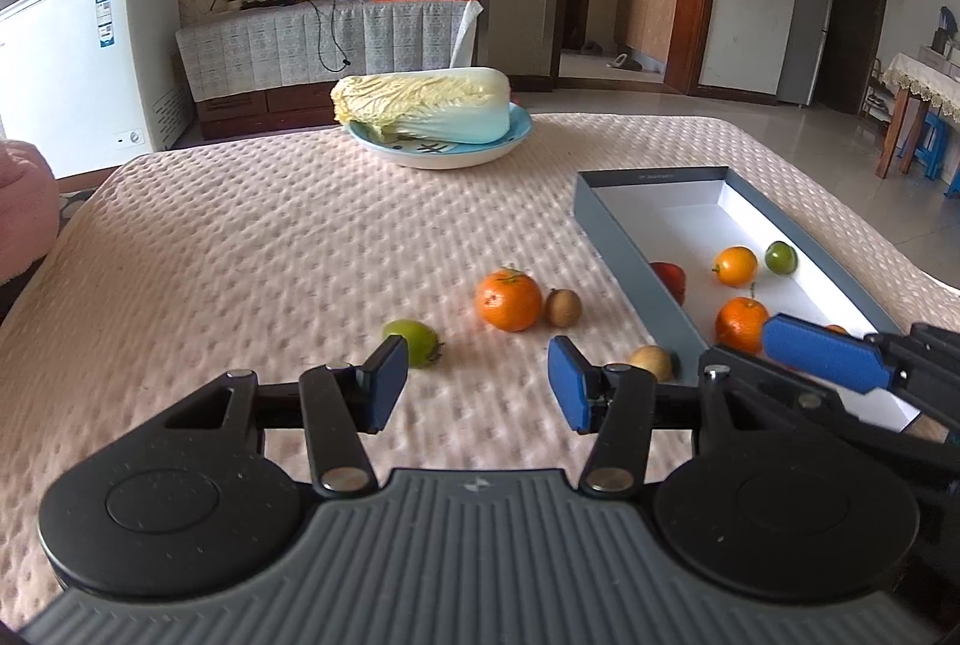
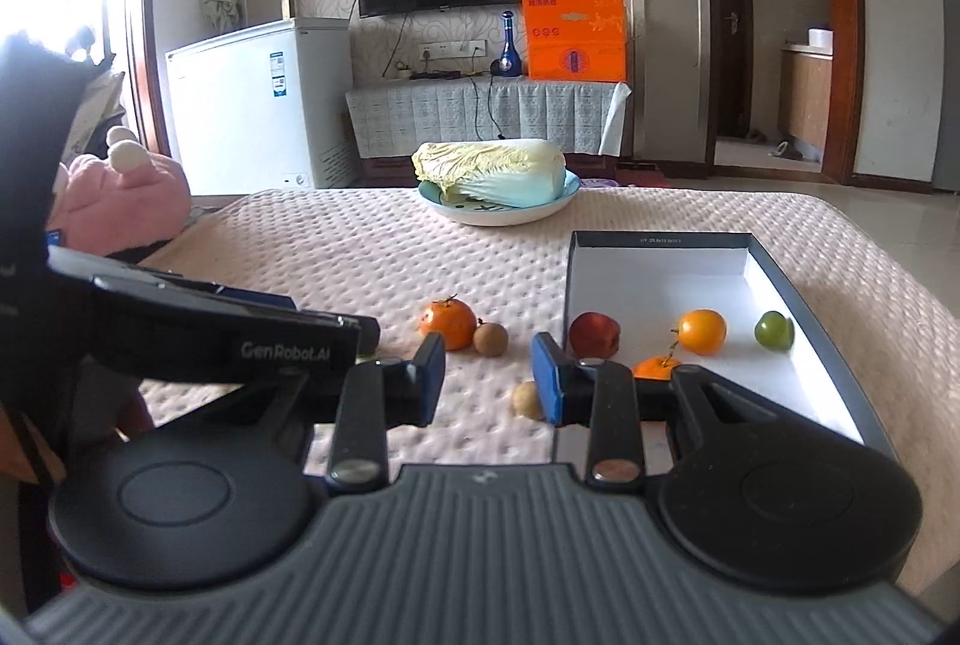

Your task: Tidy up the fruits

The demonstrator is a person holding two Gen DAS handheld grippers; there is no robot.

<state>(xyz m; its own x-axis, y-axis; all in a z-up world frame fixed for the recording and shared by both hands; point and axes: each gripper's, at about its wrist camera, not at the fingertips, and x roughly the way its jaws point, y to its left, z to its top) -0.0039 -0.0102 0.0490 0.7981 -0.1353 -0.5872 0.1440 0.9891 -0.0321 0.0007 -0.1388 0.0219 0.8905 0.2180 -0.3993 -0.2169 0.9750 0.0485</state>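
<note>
On the pink quilted table lie a green fruit (image 1: 414, 342), a tangerine (image 1: 509, 300), a brown kiwi (image 1: 562, 308) and a small yellowish fruit (image 1: 651, 362). My left gripper (image 1: 477, 384) hovers open just in front of them, with nothing between its fingers. The grey box (image 1: 612, 237) on the right holds a red fruit (image 2: 594, 335), an orange (image 2: 701, 332), a green fruit (image 2: 774, 330) and a tangerine (image 2: 657, 368). My right gripper (image 2: 487, 384) is open and empty near the box's left wall, with the yellowish fruit (image 2: 527, 399) just beside its right finger.
A napa cabbage (image 1: 429, 105) lies on a blue-rimmed plate (image 1: 519, 132) at the table's far side. A pink plush toy (image 2: 120, 201) sits off the left edge. The left gripper's body (image 2: 240, 339) reaches in from the left of the right wrist view.
</note>
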